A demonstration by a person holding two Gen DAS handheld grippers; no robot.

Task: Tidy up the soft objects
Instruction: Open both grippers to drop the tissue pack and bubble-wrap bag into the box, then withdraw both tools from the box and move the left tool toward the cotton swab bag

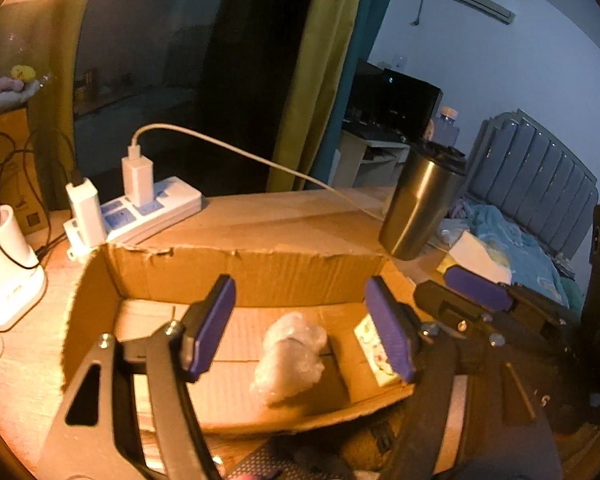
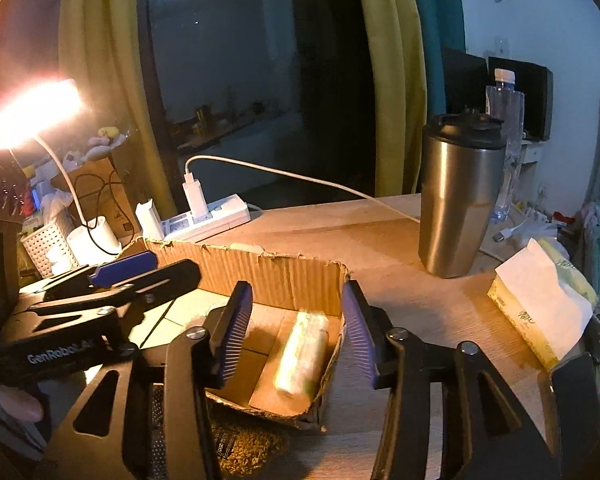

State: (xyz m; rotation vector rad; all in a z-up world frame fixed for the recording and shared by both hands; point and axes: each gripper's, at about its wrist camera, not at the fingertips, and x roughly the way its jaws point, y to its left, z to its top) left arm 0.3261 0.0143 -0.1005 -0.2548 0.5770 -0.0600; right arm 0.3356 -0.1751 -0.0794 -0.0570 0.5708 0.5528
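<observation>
Two soft packs (image 1: pixel 288 356) (image 2: pixel 302 356) in one cardboard box (image 1: pixel 236 276).

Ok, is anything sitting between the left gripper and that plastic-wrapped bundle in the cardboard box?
Nothing visible. The left gripper is open above the open-topped cardboard box, and the plastic-wrapped bundle lies on the box floor in line between its fingers. A small patterned pack lies beside the bundle to the right, not over it.

Dark window (image 2: pixel 236 80), yellow-green curtains (image 2: pixel 396 80), lit lamp (image 2: pixel 28 112), wooden desk (image 2: pixel 420 300), padded headboard (image 1: pixel 540 184).
</observation>
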